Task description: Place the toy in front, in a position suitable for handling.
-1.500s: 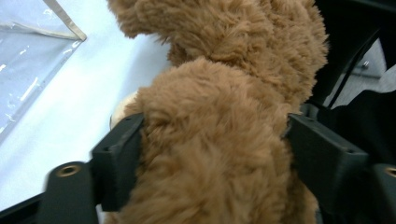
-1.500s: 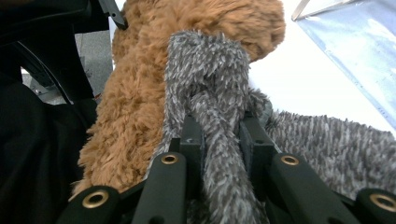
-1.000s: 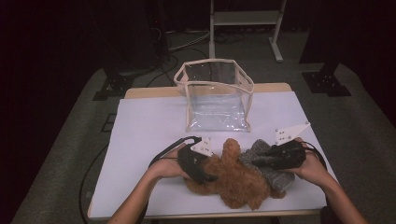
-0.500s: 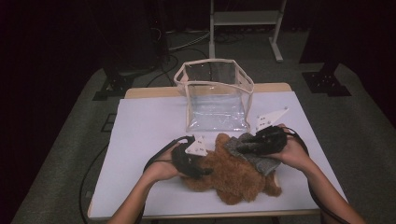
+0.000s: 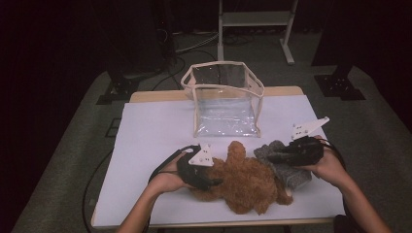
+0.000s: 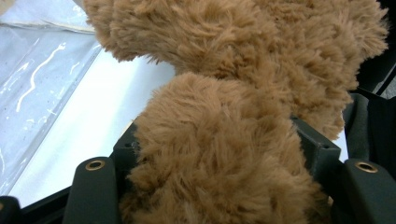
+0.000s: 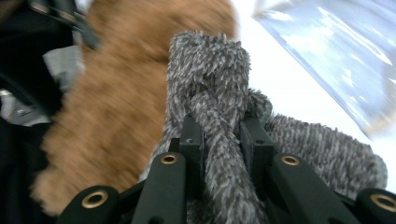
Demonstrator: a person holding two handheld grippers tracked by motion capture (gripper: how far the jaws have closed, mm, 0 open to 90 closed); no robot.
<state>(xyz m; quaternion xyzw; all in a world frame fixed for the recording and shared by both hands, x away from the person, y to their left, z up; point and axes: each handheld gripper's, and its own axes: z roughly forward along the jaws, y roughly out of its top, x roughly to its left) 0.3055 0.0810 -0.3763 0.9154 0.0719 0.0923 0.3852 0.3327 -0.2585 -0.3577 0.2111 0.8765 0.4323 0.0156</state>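
A brown teddy bear [image 5: 248, 182] lies on the white table near the front edge. My left gripper [image 5: 214, 183] comes in from its left. In the left gripper view its jaws have just been closing, easing a little since, and press on a thick furry limb of the teddy bear [image 6: 219, 154]. A grey fuzzy plush piece [image 5: 291, 174] lies against the bear's right side. My right gripper [image 5: 272, 158] is shut on it. In the right gripper view a fold of the grey piece [image 7: 205, 70] stands pinched between the jaws, with the teddy bear [image 7: 116, 102] behind.
A clear plastic bag [image 5: 226, 104] with a cream rim stands open-topped at the back middle of the table [image 5: 145, 145]. A metal stand [image 5: 255, 19] and cables are on the dark floor beyond.
The left jaws have closed on the bear's limb. The right hand swung in toward the bag with the grey piece, then came back to the right.
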